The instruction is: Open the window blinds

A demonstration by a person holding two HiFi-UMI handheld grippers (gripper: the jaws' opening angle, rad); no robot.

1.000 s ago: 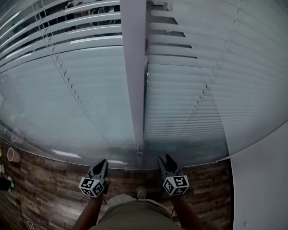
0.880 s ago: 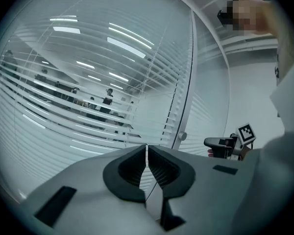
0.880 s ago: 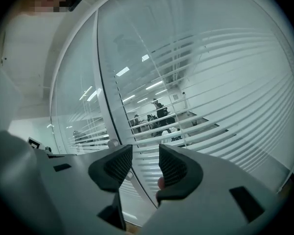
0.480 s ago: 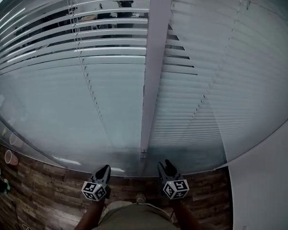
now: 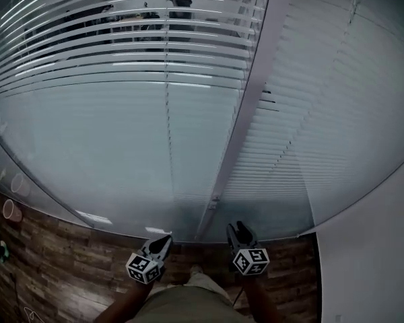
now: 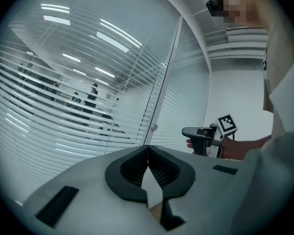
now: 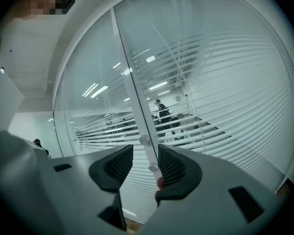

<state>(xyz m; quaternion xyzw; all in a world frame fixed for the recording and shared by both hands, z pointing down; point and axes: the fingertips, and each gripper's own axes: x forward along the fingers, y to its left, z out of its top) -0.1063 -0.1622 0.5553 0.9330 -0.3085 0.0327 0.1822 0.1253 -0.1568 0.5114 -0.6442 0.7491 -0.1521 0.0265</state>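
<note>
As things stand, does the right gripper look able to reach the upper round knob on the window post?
Probably yes. The right gripper is open, the knob on the post lines up with its gap, and nothing stands between them; no contact yet.

- Blinds [image 5: 114, 73] span 9 to 3 o'clock; upper slats show gaps.
- White frame post [image 5: 250, 99] runs from 1 to 6 o'clock.
- Left gripper [image 5: 163, 242] at 7 o'clock, right gripper [image 5: 238, 229] at 5 o'clock, above wood floor [image 5: 60, 264].
</note>
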